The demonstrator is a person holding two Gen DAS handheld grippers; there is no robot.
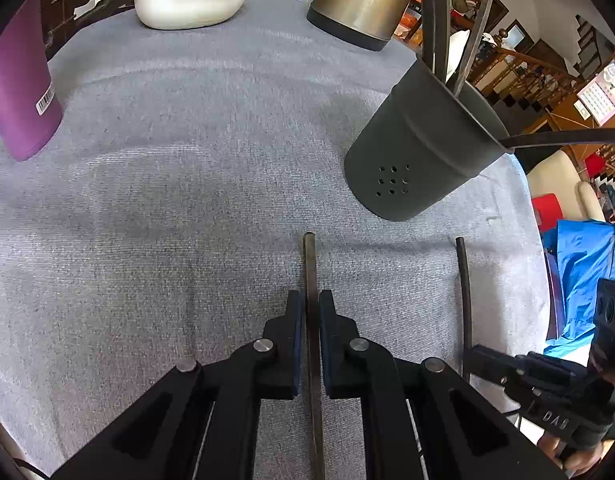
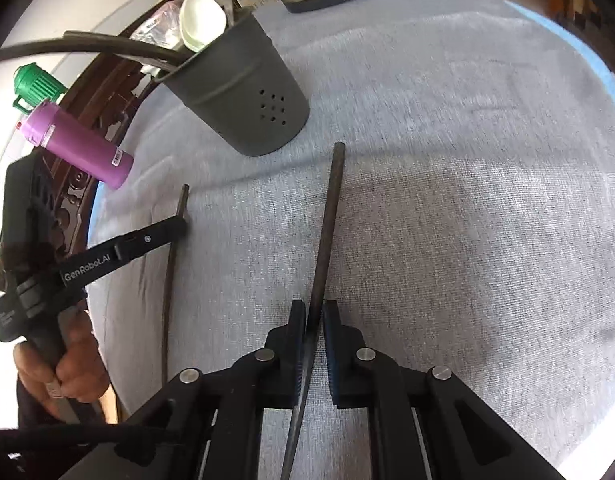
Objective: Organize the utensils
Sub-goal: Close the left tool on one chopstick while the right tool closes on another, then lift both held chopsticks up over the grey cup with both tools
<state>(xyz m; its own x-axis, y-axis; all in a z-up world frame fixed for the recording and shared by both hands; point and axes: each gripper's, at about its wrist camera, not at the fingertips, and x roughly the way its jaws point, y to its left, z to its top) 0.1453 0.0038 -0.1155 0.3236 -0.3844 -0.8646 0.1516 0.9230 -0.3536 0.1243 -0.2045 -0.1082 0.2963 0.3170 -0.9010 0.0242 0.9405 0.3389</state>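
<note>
Each hand-held gripper, left (image 1: 312, 316) and right (image 2: 315, 320), clamps a dark utensil pointing lengthwise toward the holder (image 1: 423, 148).

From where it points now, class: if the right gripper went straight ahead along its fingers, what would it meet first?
Probably the dark grey utensil holder. The right gripper is shut on a dark utensil whose tip points just right of the holder's base, so depth is unclear and it may slip past.

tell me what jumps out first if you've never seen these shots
Each hand-held gripper is shut on a dark utensil handle: the left hand-held gripper and the right hand-held gripper. Just ahead stands the grey utensil holder, already holding dark utensils and a white spoon. A purple bottle stands at the cloth's edge.
</note>
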